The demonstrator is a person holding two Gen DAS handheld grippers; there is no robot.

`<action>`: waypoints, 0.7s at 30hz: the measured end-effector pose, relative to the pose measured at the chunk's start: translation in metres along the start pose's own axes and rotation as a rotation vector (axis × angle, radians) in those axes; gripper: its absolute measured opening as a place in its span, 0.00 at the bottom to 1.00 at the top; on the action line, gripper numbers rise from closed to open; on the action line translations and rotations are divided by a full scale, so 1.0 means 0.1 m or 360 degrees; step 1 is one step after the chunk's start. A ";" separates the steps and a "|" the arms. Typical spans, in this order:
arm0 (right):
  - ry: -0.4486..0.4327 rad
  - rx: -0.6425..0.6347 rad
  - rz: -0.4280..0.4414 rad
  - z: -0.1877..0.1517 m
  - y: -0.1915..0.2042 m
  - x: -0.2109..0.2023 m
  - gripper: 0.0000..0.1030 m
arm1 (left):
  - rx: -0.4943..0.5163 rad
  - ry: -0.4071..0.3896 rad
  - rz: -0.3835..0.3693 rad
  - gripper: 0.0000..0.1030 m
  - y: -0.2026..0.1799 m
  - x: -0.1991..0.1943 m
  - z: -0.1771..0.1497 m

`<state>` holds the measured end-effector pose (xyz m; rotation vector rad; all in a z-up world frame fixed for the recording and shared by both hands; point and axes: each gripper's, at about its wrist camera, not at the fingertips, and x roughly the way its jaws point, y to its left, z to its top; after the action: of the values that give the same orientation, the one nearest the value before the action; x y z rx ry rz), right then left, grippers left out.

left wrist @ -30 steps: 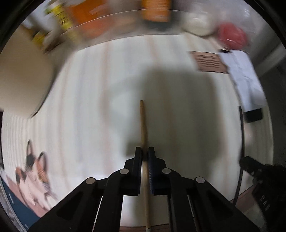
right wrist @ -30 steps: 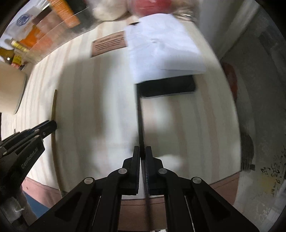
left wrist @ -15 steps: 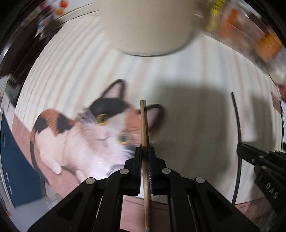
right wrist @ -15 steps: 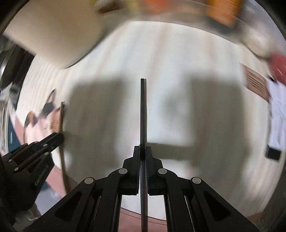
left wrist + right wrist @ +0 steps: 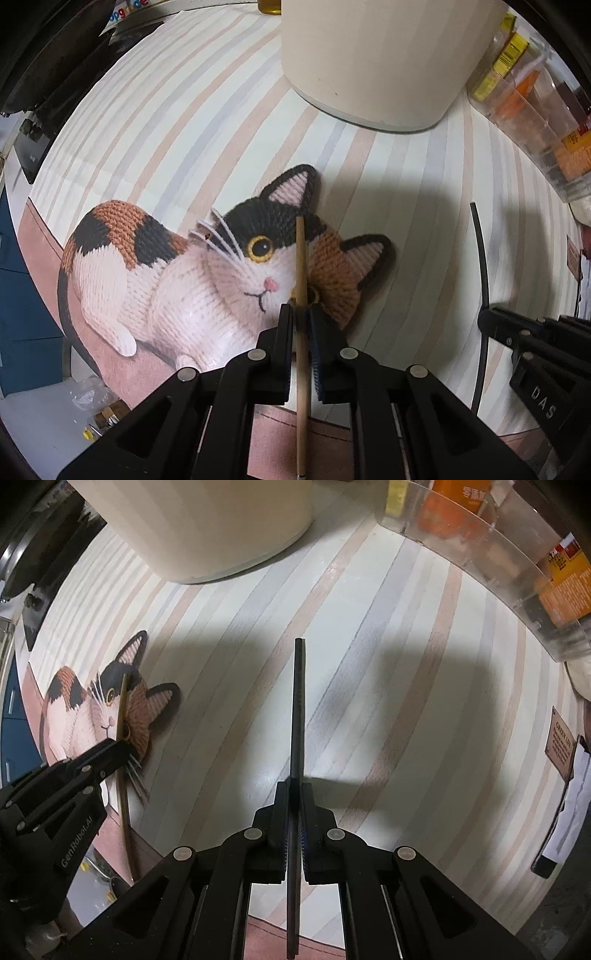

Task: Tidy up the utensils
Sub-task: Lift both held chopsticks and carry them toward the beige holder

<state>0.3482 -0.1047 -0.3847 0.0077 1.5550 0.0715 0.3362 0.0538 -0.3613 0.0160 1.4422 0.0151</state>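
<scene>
My left gripper is shut on a wooden chopstick that points forward over the cat picture on the striped mat. My right gripper is shut on a black chopstick held above the mat. The right gripper and its black chopstick show at the right edge of the left wrist view. The left gripper with the wooden chopstick shows at the left of the right wrist view. A large cream cylindrical container stands ahead, beyond both chopstick tips; it also shows in the right wrist view.
A striped mat with a knitted-cat print covers the table. A clear plastic organizer with orange packets stands at the right. A brown card, white paper and a dark phone lie at the far right.
Both grippers have swung left and forward with their chopsticks, from the paper and phone area to the cat print and the cream container, which is now closer.
</scene>
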 end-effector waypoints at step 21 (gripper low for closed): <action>-0.0215 0.0118 0.0050 -0.05 -0.14 -0.23 0.05 | 0.0045 -0.0116 -0.0034 0.04 -0.28 -0.27 0.00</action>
<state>0.3433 -0.1206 -0.3628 0.0940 1.4216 0.0373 0.3332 0.0255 -0.3349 0.0241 1.3697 -0.0228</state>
